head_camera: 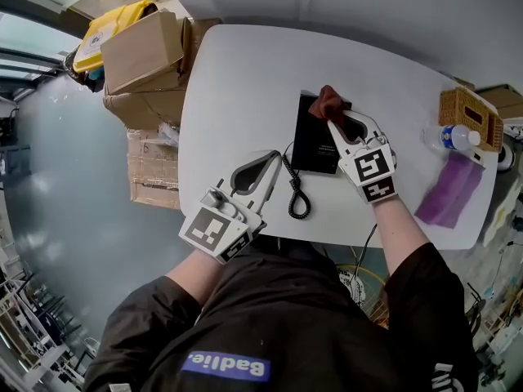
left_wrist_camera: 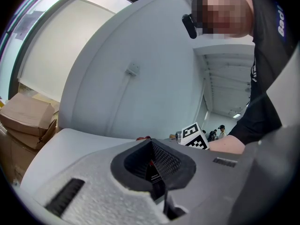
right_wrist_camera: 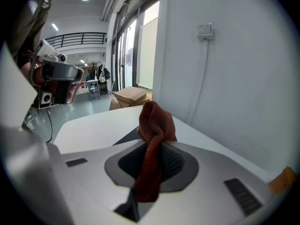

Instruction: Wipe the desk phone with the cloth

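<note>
Worktop [head_camera: 245, 80]: white, rounded corners, set against a pale grey wall [head_camera: 368, 6]; grey floor [head_camera: 65, 219] to the person's left. The right gripper view shows a glazed hall behind, with a wall socket [right_wrist_camera: 205, 30] and its cable running down the wall. Stacked cardboard boxes [head_camera: 143, 51] stand beside the worktop's far left corner. At the right end lie a woven basket [head_camera: 467, 114], a water bottle [head_camera: 448, 137] on its side and a purple cloth [head_camera: 449, 190], all well apart from the work. The desk phone [head_camera: 315, 137], a flat black unit, lies near the middle of the worktop in front of the person, its long axis running away from the person, near end towards the front edge. A coiled cord [head_camera: 297, 194] leaves its near left corner and loops towards the front edge, lying between the two grippers. Left tongs [head_camera: 272, 158]: closed on themselves, nothing gripped, resting just beside the phone's near left corner. Right tongs [head_camera: 333, 121]: clamped on a bunched red-brown cloth [head_camera: 331, 102], held over the phone's far right part; contact between cloth and phone cannot be confirmed. Nothing obstructs the phone's upper face other than the right tongs and cloth.
</note>
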Action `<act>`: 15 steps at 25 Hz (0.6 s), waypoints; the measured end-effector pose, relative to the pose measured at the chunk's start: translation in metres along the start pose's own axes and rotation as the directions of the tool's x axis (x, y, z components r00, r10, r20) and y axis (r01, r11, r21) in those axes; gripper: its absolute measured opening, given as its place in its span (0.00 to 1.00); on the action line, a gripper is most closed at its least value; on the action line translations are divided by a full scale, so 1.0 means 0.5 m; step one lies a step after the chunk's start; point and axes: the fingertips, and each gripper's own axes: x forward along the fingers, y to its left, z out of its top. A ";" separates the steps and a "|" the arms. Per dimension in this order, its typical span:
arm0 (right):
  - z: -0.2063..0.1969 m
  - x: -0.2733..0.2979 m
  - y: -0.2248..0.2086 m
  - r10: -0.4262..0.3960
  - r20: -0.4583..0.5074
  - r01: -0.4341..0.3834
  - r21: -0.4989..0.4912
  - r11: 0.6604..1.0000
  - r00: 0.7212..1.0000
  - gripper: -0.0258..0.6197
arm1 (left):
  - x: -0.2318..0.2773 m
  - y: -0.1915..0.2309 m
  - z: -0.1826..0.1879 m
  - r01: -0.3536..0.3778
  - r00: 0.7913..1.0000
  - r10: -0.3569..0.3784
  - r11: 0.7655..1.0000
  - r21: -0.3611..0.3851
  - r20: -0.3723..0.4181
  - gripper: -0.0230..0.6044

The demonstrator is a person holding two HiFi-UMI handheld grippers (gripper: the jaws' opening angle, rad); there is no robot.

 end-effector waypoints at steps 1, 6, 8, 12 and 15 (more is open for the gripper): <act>-0.004 0.000 0.008 0.005 0.002 -0.005 0.004 1.000 1.000 0.15 | 0.000 0.000 -0.005 -0.001 1.000 0.001 1.000 -0.003 -0.001 0.06; -0.031 -0.010 0.043 0.026 0.006 -0.027 0.033 0.999 1.000 0.15 | 0.001 -0.018 -0.020 0.023 1.000 -0.023 1.000 -0.010 0.006 0.06; -0.045 -0.017 0.059 0.034 0.007 -0.035 0.046 0.998 0.999 0.15 | 0.000 -0.028 -0.023 0.026 1.000 -0.026 1.000 -0.010 0.006 0.06; -0.075 -0.032 0.089 0.054 0.004 -0.054 0.061 0.997 0.999 0.15 | -0.001 -0.049 -0.026 0.033 0.999 -0.033 0.999 -0.006 0.010 0.06; -0.101 -0.040 0.122 0.075 -0.008 -0.074 0.065 0.995 0.997 0.15 | -0.007 -0.066 -0.036 0.039 0.999 -0.039 0.999 0.000 0.008 0.06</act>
